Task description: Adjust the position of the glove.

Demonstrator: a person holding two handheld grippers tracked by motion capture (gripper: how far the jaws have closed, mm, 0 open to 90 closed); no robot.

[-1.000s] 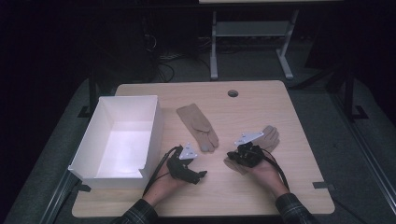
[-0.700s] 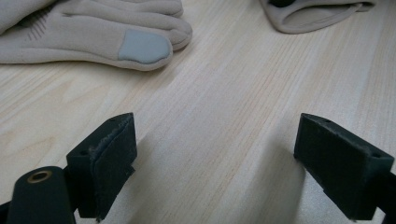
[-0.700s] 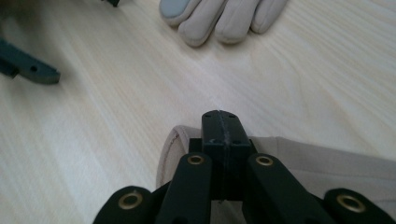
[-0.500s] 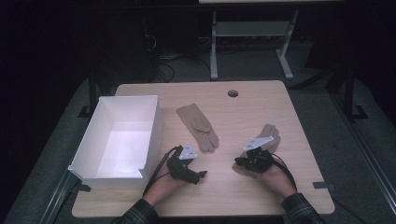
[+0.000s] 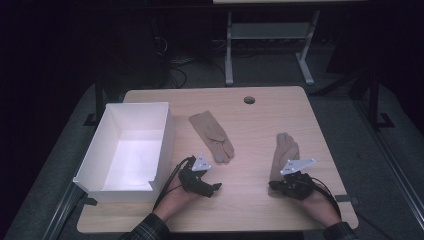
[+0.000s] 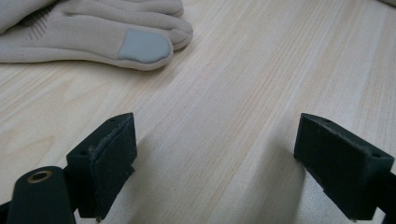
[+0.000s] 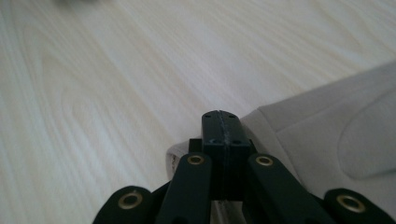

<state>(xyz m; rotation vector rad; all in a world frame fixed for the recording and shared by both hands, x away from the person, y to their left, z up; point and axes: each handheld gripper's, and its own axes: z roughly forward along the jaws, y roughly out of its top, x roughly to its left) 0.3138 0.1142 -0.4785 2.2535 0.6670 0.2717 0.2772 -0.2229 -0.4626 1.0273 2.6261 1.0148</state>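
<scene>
beige gloves on a pale wood worktop

high view: wooden worktop (image 5: 260, 115) carries a white box (image 5: 107, 145) at left, one beige glove (image 5: 211, 134) beside it, a second glove (image 5: 285, 152) at right. the left gripper (image 5: 212, 187) sits below the first glove; the right gripper (image 5: 274, 185) is at the second glove's cuff.

left gripper view: jaws spread wide over bare wood, the glove's grey fingertip (image 6: 142, 45) just ahead.

right gripper view: jaws pressed together, the second glove's edge (image 7: 327, 135) touching them; whether fabric is pinched, i cannot tell.

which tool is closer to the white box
Left. The left tool sits just off the white box, at its near right corner. The right tool is across the table, at the cuff of the right-hand glove.
</scene>
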